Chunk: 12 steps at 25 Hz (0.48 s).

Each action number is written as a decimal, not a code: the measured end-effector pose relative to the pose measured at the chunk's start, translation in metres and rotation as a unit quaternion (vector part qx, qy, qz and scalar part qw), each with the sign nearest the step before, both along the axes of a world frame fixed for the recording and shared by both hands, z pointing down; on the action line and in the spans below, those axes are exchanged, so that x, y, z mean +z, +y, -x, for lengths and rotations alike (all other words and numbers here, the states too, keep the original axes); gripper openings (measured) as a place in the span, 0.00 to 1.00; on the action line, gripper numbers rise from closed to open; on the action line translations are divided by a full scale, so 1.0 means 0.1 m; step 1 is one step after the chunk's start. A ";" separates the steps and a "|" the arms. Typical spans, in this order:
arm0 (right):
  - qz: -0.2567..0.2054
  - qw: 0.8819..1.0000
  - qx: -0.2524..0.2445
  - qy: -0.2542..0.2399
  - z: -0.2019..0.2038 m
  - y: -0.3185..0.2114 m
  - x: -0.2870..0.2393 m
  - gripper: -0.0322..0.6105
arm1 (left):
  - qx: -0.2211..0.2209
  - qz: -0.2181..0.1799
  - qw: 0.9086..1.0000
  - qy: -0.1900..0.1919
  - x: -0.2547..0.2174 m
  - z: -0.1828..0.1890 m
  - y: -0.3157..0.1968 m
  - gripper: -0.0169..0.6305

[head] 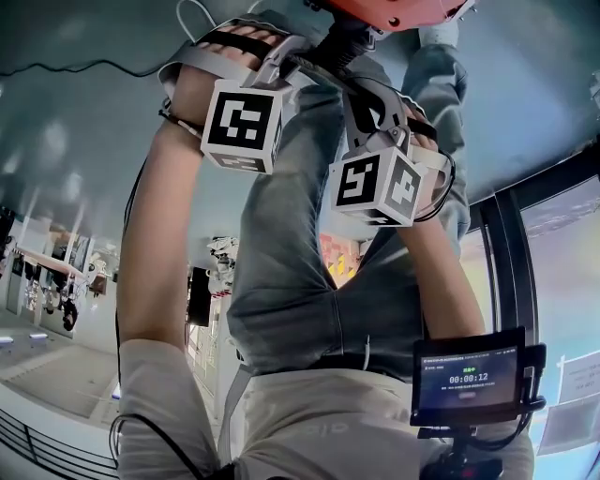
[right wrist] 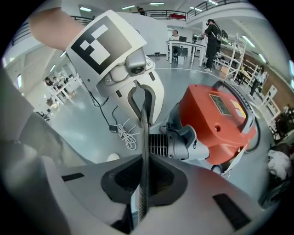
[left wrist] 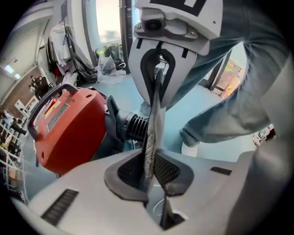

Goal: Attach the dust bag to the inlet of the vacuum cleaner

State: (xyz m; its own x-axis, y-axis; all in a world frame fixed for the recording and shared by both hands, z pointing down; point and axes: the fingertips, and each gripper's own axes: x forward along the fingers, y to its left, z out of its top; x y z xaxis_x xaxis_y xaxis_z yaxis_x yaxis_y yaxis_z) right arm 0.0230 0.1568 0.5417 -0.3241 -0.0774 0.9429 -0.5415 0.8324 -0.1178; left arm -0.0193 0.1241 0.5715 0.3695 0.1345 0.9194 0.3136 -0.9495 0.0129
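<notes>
Head view: left claw (head: 298, 58) and right claw (head: 366, 98) were close together near the orange vacuum (head: 394, 9).

Left gripper view: the claw was clamped on the dust bag (left wrist: 151, 133), which was flat and edge-on, contents unseen. The ribbed inlet (left wrist: 138, 125) was bare, just beyond.

Right gripper view: the claw was likewise pinched on the bag.

Best next: spread the bag's mouth, then push it squarely over the inlet.

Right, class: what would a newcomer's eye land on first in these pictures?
The red vacuum cleaner stands out, sitting on the floor just beyond both grippers. Next comes a thin grey band, probably the dust bag's edge, stretched between the left gripper and the right gripper, with both sets of jaws clamped on it.
</notes>
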 end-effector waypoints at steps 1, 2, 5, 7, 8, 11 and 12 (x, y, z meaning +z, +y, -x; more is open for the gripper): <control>-0.006 1.000 -0.010 0.005 0.01 0.02 -0.01 0.09 | 0.003 -0.009 1.000 -0.002 0.00 0.02 0.02 0.10; -0.012 1.000 -0.019 0.011 0.01 0.04 0.00 0.09 | 0.006 -0.020 1.000 -0.004 -0.03 0.03 0.04 0.09; -0.025 0.998 -0.038 0.030 0.00 0.16 0.10 0.09 | 0.006 -0.059 0.998 -0.007 -0.15 0.02 0.04 0.08; -0.026 0.998 -0.036 0.034 0.00 0.18 0.17 0.09 | 0.001 -0.080 0.997 -0.008 -0.18 -0.01 0.00 0.08; -0.023 0.999 -0.028 0.033 -0.02 0.16 0.18 0.09 | -0.007 -0.081 0.997 -0.006 -0.16 -0.01 0.00 0.08; -0.023 0.999 -0.007 0.032 -0.09 0.04 0.08 0.09 | -0.057 -0.063 0.996 0.009 -0.01 -0.01 0.02 0.09; -0.030 0.999 -0.005 0.035 -0.12 0.00 0.03 0.09 | -0.068 -0.057 0.996 0.012 0.04 -0.01 0.05 0.09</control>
